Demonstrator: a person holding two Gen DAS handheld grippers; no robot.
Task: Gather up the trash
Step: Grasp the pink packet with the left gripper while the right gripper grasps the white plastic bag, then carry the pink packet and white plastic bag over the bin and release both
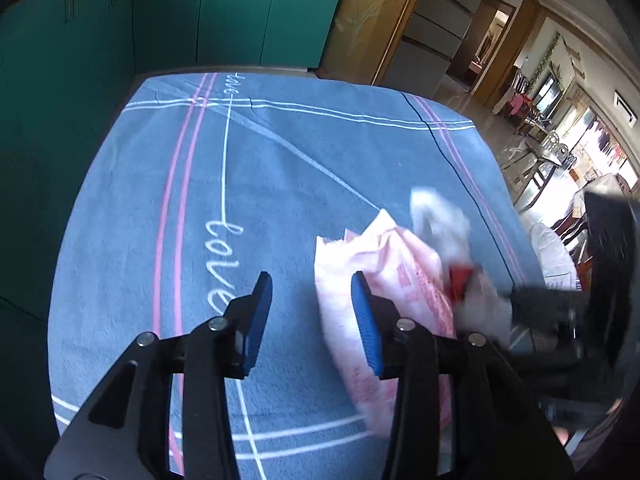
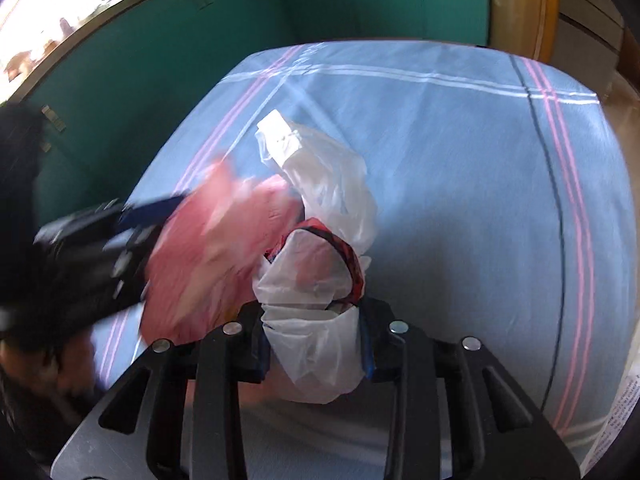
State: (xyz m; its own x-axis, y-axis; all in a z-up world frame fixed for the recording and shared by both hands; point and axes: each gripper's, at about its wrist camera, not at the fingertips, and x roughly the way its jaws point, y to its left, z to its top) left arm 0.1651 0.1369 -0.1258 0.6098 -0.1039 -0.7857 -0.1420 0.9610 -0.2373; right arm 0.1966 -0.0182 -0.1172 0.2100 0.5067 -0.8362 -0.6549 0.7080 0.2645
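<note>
Trash is lying on the blue cloth: a pink wrapper beside a clear bag with a red scrap inside. Right gripper is pinching the bag's bunched film. Left gripper is hanging spread, one finger over the wrapper. Risk, as I judge it: thin film slipping out, or the wrapper getting knocked off the edge.

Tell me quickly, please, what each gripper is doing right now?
Left gripper: open, holding nothing; its right finger sits against the pink bag.
Right gripper: shut on the clear bag.
</note>
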